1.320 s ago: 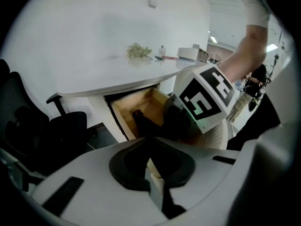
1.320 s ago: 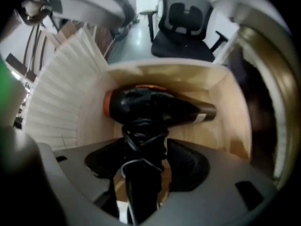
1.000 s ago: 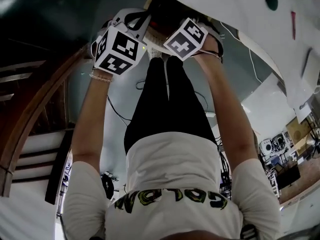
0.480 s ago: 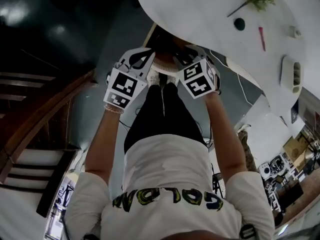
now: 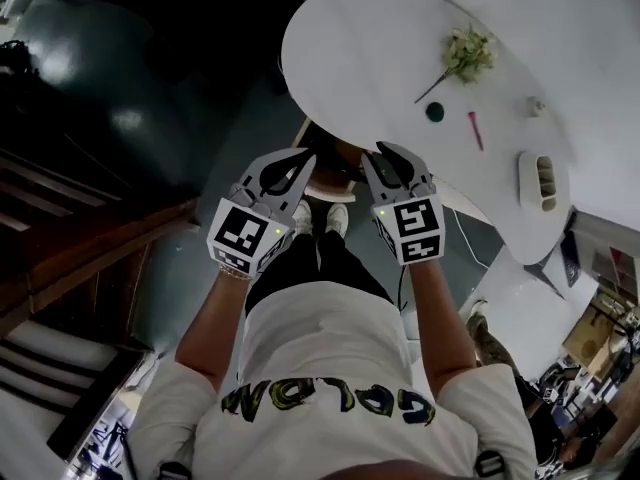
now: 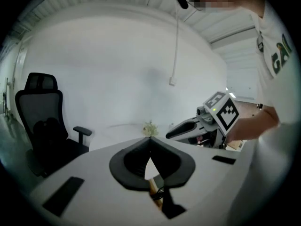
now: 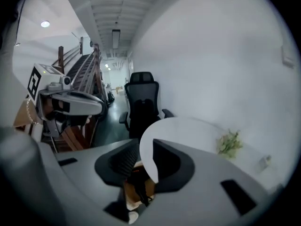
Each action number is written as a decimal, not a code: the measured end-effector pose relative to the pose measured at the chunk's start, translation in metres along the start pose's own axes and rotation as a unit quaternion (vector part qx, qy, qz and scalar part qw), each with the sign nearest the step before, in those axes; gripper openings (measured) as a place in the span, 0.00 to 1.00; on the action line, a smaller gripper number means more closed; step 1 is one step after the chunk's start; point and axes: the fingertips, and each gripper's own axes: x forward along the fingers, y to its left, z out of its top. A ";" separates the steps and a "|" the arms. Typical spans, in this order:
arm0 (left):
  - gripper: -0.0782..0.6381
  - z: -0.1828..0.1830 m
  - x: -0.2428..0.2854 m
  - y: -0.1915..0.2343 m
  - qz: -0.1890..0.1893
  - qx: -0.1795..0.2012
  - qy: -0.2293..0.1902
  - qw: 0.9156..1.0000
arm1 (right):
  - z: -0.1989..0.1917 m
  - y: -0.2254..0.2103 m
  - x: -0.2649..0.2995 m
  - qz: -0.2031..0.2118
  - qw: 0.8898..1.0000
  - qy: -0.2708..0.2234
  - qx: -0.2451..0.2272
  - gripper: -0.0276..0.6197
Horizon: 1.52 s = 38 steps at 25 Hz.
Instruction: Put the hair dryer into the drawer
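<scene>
No hair dryer is clearly in view. A brown open box or drawer [image 5: 332, 175] sits low under the table edge, and the right gripper view shows a dark cable [image 7: 137, 185] in it. My left gripper [image 5: 301, 158] is held up in front of the person, its fingertips meeting with nothing between them. My right gripper [image 5: 388, 152] is beside it at the same height. Its jaws have just been closing, and a narrow gap with nothing in it remains. Each gripper sees the other: the right gripper [image 6: 171, 134] and the left gripper [image 7: 99, 108].
A white rounded table [image 5: 380, 68] lies ahead with a small bunch of flowers [image 5: 466, 52], a dark round thing [image 5: 434, 112] and a white holder [image 5: 542, 179]. A black office chair [image 7: 142, 102] stands beyond it. Wooden stairs [image 5: 70, 268] run at the left.
Both grippers have risen from down by the person's feet to near the table edge's height. More of the table top has come into view.
</scene>
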 end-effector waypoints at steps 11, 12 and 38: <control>0.12 0.114 -0.046 -0.027 0.017 0.017 -0.112 0.993 | 0.111 -0.015 -0.104 -0.028 0.989 -0.144 0.006 0.16; 0.12 0.121 -0.053 -0.031 0.016 0.019 -0.119 0.993 | 0.120 -0.011 -0.115 -0.030 0.988 -0.154 0.006 0.16; 0.12 0.211 -0.106 -0.087 -0.002 0.048 -0.206 0.977 | 0.196 0.027 -0.206 -0.009 0.968 -0.249 -0.009 0.10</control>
